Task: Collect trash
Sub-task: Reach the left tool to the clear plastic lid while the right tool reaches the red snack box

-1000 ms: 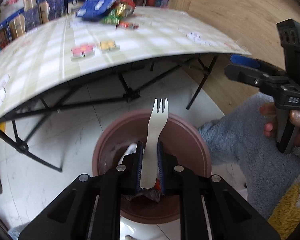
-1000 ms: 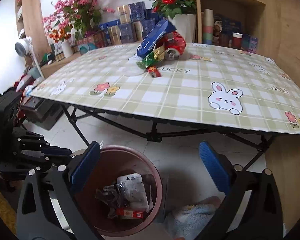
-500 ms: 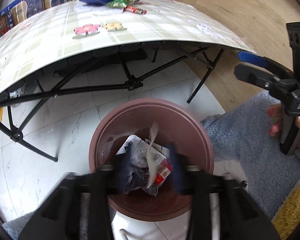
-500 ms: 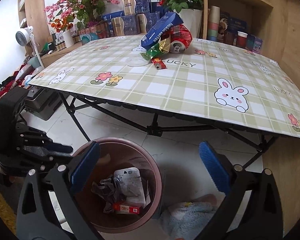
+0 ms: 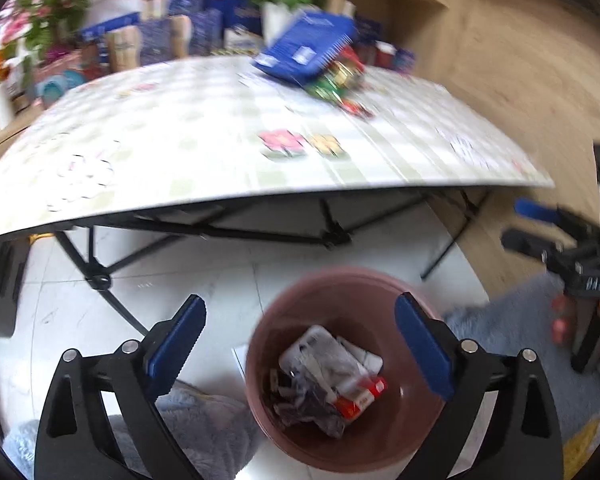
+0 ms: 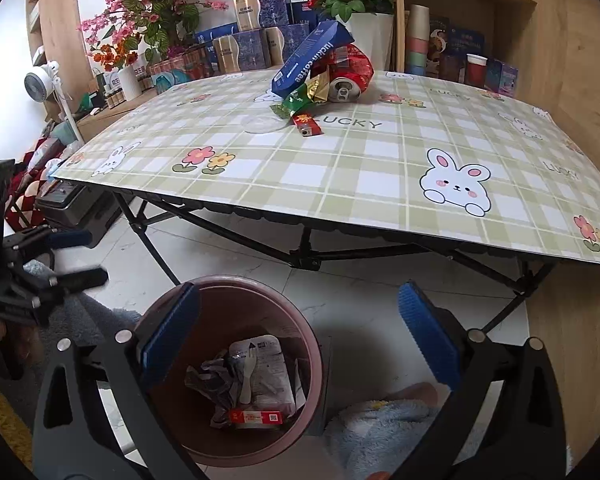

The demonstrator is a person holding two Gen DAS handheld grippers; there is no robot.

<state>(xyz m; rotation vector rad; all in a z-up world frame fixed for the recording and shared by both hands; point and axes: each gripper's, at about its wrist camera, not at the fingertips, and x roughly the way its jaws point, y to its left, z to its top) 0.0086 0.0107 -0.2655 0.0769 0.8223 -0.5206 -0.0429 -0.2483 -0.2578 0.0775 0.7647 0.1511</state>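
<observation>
A pink-brown bin [image 5: 384, 292] stands on the floor below the table; it also shows in the right wrist view [image 6: 300, 320]. It holds wrappers and a pale plastic fork [image 6: 247, 376]. My left gripper [image 5: 300, 336] is open and empty above the bin. My right gripper [image 6: 296, 328] is open and empty over the bin's right side. On the table [image 6: 380, 184] lies a trash pile: a blue coffee box [image 6: 308, 58], a red can [image 6: 346, 84], green and gold wrappers [image 6: 300, 98], a small red pack [image 6: 307, 125] and a clear lid [image 6: 262, 124].
The folding table's black legs [image 6: 308, 256] cross just behind the bin. Flower pots and boxes [image 6: 252, 44] line the table's far side. A wooden shelf [image 6: 460, 20] stands at the right. A grey case [image 6: 76, 208] sits on the floor at the left.
My left gripper opened and dropped the fork into the bin, then tilted up toward the table. My right gripper stayed open and rose slightly.
</observation>
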